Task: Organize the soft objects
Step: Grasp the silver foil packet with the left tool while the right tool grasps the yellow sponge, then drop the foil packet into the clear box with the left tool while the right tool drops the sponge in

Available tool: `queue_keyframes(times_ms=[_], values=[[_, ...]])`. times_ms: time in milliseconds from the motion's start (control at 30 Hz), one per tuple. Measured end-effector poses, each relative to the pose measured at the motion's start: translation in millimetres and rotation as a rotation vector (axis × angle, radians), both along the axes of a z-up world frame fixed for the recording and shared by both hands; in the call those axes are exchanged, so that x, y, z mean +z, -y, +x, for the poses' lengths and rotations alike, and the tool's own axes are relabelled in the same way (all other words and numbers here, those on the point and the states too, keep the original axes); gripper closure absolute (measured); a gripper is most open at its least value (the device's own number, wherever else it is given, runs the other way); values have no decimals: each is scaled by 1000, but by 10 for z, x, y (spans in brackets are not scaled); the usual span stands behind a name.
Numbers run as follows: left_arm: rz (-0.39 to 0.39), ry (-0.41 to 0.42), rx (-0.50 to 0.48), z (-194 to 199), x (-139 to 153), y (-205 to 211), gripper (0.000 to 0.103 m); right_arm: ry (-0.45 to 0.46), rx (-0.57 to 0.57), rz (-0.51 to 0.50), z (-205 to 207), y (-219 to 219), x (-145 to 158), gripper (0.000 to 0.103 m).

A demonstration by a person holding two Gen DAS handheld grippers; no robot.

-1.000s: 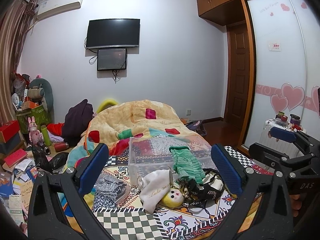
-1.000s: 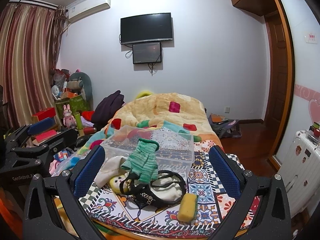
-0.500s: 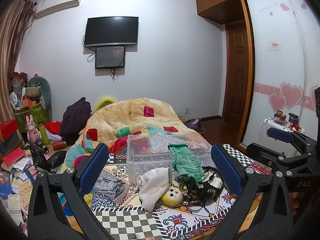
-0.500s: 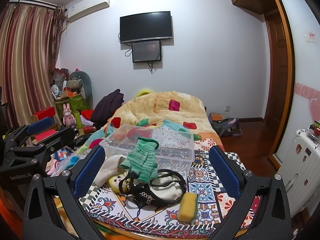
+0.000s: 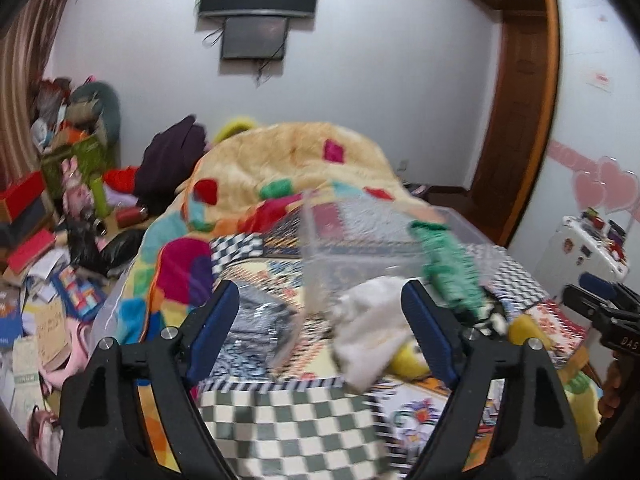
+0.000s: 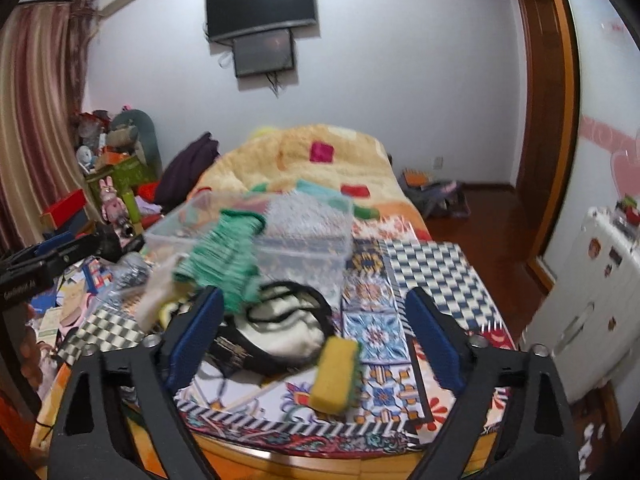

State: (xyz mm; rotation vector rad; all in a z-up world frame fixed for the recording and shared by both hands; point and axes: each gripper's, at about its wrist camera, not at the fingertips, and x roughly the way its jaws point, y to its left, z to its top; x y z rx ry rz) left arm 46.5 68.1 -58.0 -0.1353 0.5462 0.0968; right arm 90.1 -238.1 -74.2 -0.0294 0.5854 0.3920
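Soft things lie heaped on a patterned tablecloth (image 6: 436, 276) at the foot of the bed: a green knitted cloth (image 6: 224, 264) draped over the near rim of a clear plastic box (image 6: 304, 236), a white cloth (image 5: 372, 332) lying over a yellow doll (image 5: 408, 360), a cream bag with black straps (image 6: 288, 328) and, nearest the table edge, a yellow sponge (image 6: 334, 376).

Left gripper (image 5: 320, 328) hangs above the near left part of the table with its blue-padded jaws spread wide and nothing between them; the white cloth sits just ahead of its right pad. Right gripper (image 6: 312, 332) is likewise released and empty, its jaws framing the bag and the sponge.

Both views are smeared by motion blur, so fine detail on the pile is hard to read.

The box stands behind the pile, against a bed covered by an orange quilt (image 5: 288, 160) with coloured patches. A crinkled silver packet (image 5: 260, 316) lies on the cloth left of the box. To the left of the bed, the floor is crowded with books, boxes, a pink rabbit toy (image 6: 109, 204) and a dark garment (image 5: 172, 160). On the far wall hangs a television (image 6: 260, 4), and a white cabinet (image 6: 600, 292) stands to the right of the table.
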Motion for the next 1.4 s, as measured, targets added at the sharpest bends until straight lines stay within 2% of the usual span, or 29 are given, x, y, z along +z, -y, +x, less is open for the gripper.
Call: queue_keyframes(times_ms=[167,233,367,567,600,667,733,833,1033,1400], values=[[12,-71,68,214,-200,-217,23,-88,-27,-10,102,97,-179,30],[8,-105,96,311,-283,-298,26,-127,-26,-15,154,100,-251,39],[-8,-182,141,471,-450,-443,30,-203,-17,-14,234,95,-390,49],[-26,-292,122,603,-685,-461,37,-287,25,8,256,71,-524,58],[-32,-293,112,603,-693,-451,44,-295,34,11,253,65,-532,64],[-35,-290,101,592,-692,-440,49,-301,52,24,243,58,-536,70],[-40,-286,84,600,-701,-421,64,-291,52,7,215,42,-512,74],[-17,-272,71,567,-651,-355,74,-279,49,4,225,42,-495,76],[-13,-235,34,478,-469,-241,78,-238,41,36,217,94,-314,76],[18,-55,-63,449,233,47,78,-72,80,54,384,-49,237,76]])
